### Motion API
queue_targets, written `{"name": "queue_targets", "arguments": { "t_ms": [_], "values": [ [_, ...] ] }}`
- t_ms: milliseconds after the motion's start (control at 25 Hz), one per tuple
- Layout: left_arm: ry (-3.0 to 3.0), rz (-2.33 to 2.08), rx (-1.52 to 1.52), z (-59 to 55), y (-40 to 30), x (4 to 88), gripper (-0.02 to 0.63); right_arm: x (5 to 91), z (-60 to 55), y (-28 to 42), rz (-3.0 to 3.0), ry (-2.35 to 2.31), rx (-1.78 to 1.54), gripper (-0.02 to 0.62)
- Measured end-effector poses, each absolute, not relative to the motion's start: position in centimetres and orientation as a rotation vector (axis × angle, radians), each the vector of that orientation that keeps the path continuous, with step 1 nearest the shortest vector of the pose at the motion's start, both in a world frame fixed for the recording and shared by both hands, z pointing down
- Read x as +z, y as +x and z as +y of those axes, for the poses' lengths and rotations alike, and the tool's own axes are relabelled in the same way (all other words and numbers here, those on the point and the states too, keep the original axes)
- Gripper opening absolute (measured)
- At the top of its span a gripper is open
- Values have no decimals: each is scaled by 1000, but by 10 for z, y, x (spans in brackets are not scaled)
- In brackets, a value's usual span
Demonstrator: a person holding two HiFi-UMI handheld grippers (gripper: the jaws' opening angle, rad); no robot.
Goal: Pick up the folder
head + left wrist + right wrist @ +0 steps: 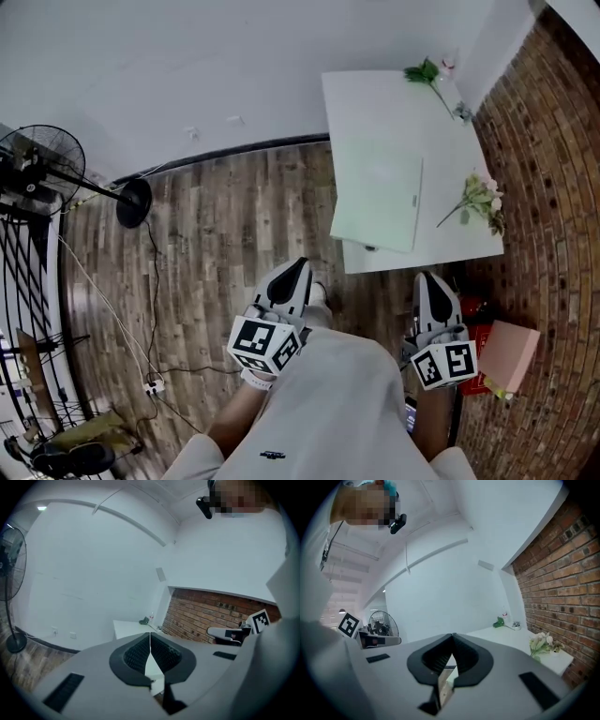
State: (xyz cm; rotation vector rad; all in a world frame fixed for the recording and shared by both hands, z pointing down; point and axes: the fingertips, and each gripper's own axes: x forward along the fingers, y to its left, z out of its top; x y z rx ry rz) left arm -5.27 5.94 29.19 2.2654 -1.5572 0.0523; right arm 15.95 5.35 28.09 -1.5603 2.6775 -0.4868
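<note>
Room: wooden floor [216, 234], brick wall [553, 187] at right.
Folder [380, 202]: pale green, flat on the white worktop [375, 103] near its front edge; hard to make out behind the jaws in both gripper views.
Left tool [296, 268]: clenched, empty, well apart from the worktop.
Right tool [427, 281]: clenched, empty.

Between us and the white table [394, 112] at the upper right, the wooden floor [234, 225] lies open across the middle of the frame; the folder [380, 202] covers the table's near left part; a flower sprig [483, 199] crowds the right edge, a green stem [427, 73] the far end; the brick wall [553, 187] closes the right side; a pink box [511, 354] sits lower right; a fan [42, 164] and cables [154, 281] clutter the left.
</note>
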Motion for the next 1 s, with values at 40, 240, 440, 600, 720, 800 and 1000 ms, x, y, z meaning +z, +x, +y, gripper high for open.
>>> {"name": "queue_targets", "arguments": {
  "t_ms": [40,240,440,600,720,800,1000],
  "values": [
    [2272,-1542,55,51,-59,292,21,280,46,153,2670,-1572,-482,6],
    [2305,-1460,60,17,-80,297,21,278,17,126,2636,-1628,-463,5],
    [2341,-1392,56,-7,-91,301,21,280,1,105,2620,-1661,-446,6],
    [2320,-1338,53,-13,-91,310,21,284,-4,98,2635,-1675,-457,6],
    [2293,-1306,56,-15,-88,318,21,285,-9,97,2643,-1675,-467,6],
    [2273,-1290,56,-18,-87,324,21,288,-13,95,2653,-1668,-473,5],
    [2210,-1267,39,-22,-88,338,21,299,-20,92,2691,-1641,-509,5]
  ]
}}
